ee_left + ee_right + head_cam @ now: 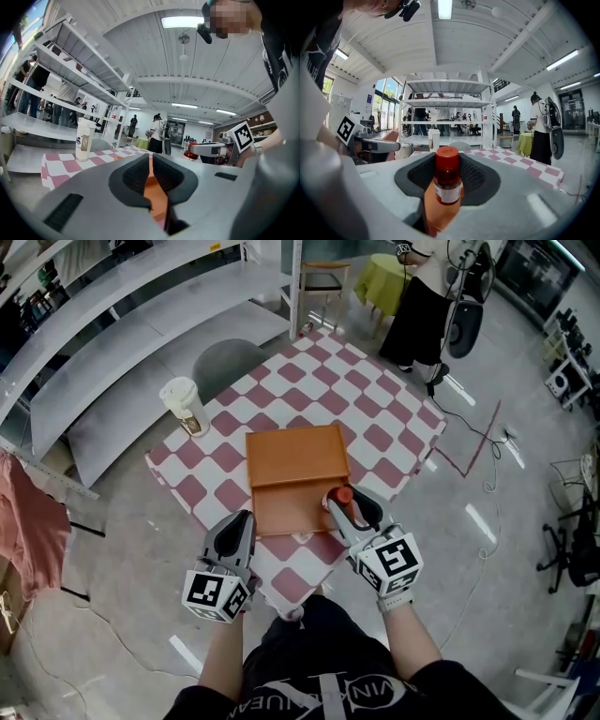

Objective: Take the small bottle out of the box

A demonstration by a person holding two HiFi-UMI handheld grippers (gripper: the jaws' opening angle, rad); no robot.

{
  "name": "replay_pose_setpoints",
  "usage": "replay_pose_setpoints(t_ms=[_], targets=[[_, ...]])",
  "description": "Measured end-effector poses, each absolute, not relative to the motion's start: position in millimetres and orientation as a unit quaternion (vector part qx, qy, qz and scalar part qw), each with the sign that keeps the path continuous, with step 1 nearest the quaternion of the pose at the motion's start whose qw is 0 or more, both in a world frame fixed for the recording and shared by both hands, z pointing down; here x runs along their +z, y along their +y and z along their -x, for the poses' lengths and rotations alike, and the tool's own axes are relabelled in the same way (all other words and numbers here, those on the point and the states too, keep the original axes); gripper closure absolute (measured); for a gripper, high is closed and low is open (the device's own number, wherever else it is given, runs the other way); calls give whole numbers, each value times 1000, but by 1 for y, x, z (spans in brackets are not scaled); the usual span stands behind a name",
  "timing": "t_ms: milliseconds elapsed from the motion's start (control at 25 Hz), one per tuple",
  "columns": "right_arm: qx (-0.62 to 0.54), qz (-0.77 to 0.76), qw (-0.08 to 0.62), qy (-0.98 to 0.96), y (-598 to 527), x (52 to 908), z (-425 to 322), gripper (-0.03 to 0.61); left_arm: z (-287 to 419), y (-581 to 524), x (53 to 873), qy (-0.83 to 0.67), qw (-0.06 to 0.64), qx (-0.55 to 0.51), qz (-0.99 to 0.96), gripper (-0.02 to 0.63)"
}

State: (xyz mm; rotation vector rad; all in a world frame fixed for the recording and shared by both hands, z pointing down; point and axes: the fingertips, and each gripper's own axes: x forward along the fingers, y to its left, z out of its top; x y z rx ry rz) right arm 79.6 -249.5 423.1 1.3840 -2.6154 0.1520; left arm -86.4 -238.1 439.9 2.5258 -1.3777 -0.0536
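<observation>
The bottle (447, 180), small, with a red cap and a white label, stands upright between the jaws of the right gripper (449, 187), whose pads press on its sides: a firm clamp on the body, cap free above. From the head view the bottle (344, 494) sits at the tip of the right gripper (344, 509), over the near right corner of the box (295, 460). In the right gripper view the room shows behind the cap and only orange shows below the bottle, so I judge it is raised above the box floor. Whether it has cleared the rim I cannot tell.

The box is orange and lies open on the table (375, 418), its lid folded back away from the person. The near half looks bare in the part that shows.

The left gripper (151, 164) has its jaws drawn nearly together with nothing between them; only the orange box shows through the slit. From above, the left gripper (239, 521) sits just beside the box's near left corner, whether touching I cannot tell.

A cup (185, 404) stands well apart at the table's left edge.

By my reading, the pick is done and the lift is under way. What remains is carrying the bottle clear of the box and, likely, setting it on the table.
</observation>
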Motion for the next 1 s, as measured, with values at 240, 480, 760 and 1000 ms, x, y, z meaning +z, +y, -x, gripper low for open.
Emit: replay_pose_setpoints(t_ms=[240,480,760,1000], targets=[[45,-468,82,-879,-251,411,-80,429,88,-243,430,-474,128,-26,-871,586],[38,-470,71,-879,-253,398,-81,430,91,-249,417,-476,124,-36,-870,586],[32,-471,65,-879,-253,386,-81,430,92,-253,406,-474,118,-43,-872,586],[28,-474,58,-878,-253,377,-83,430,90,-255,399,-465,115,-44,-877,586]])
